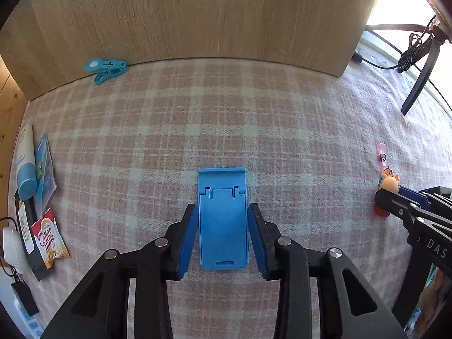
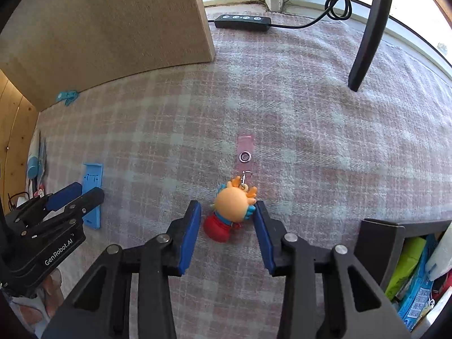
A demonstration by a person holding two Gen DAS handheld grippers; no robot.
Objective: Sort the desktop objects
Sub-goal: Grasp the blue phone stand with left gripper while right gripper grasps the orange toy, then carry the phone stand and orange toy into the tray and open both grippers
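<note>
- A pink-and-white plaid cloth (image 1: 282, 130) covered the tabletop, with a pale wooden panel (image 1: 197, 14) standing at the back and bright windows beyond it to the right.
- The left gripper (image 1: 223, 233) hung low over a blue folding phone stand (image 1: 223, 220) lying flat on the cloth; its jaws stood spread, 1 on each side of the stand, apparently not yet pressing it.
- The right gripper (image 2: 228, 226) was likewise released, its blue pads (image 2: 190, 237) flanking a small cartoon keychain figure (image 2: 233, 212) with an orange head and red base. A metal clasp joined the figure to a pink strap (image 2: 245, 152) stretched away on the cloth.
- Judged step: both grippers were lined up for a pick, neither yet clenched.
- The next move probably called for closing each pair of jaws squarely, on the stand's long edges and on the figure's round head or body, then lifting; the trailing strap might drag.
- A blue clothes peg (image 1: 106, 69) lay by the panel, and sachets and a tube (image 1: 25, 166) sat at the far left.
- An open box of packets (image 2: 409, 268) stood at the right, possibly a sorting spot.
</note>
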